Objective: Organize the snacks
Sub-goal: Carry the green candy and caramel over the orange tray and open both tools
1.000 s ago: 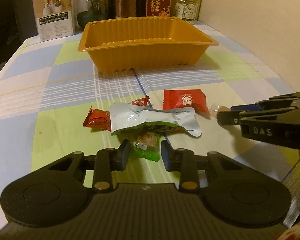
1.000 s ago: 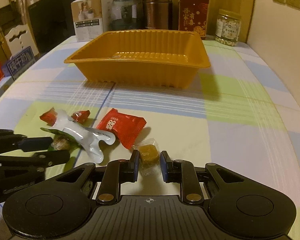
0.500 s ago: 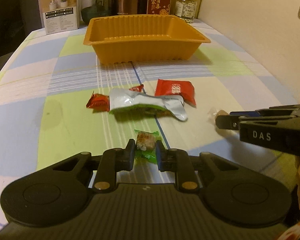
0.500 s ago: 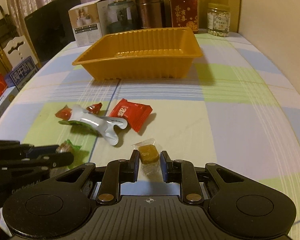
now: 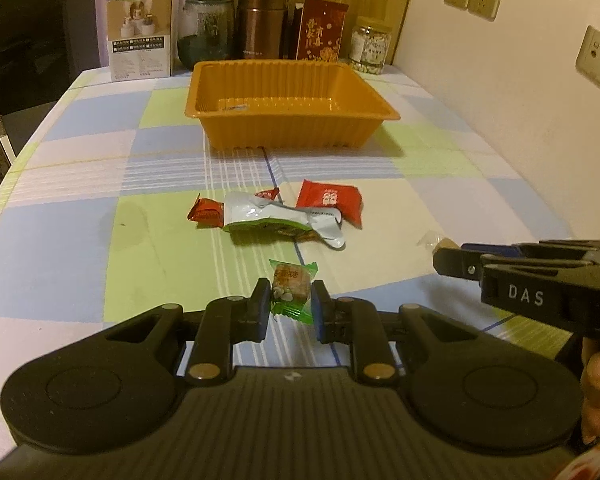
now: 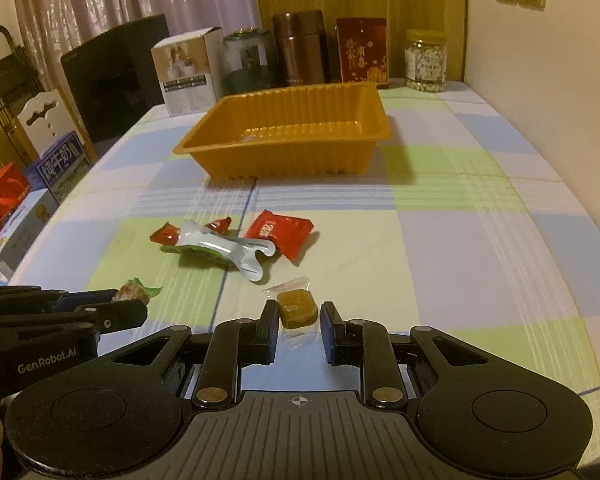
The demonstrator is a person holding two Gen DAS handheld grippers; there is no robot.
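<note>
My left gripper (image 5: 290, 307) is shut on a green-wrapped candy (image 5: 292, 285) and holds it above the tablecloth. My right gripper (image 6: 299, 325) is shut on a clear-wrapped amber candy (image 6: 297, 309), also lifted. Each gripper shows from the side in the other view: the right one (image 5: 440, 258), the left one (image 6: 140, 308). On the cloth lie a silver-green pouch (image 5: 278, 220), a red packet (image 5: 329, 200) and a small red candy (image 5: 206, 213). The orange tray (image 5: 292, 136) stands farther back with nothing in it.
A white box (image 5: 142, 40), a glass jar (image 5: 206, 32), a brown flask (image 5: 262, 22), a red box (image 5: 320, 30) and a nut jar (image 5: 370, 46) line the table's far edge. The wall (image 5: 520, 100) runs along the right. A dark chair (image 5: 36, 40) stands at left.
Both grippers have risen and pulled back with their candies. The tray and the loose snacks now sit farther away and lower in view.
</note>
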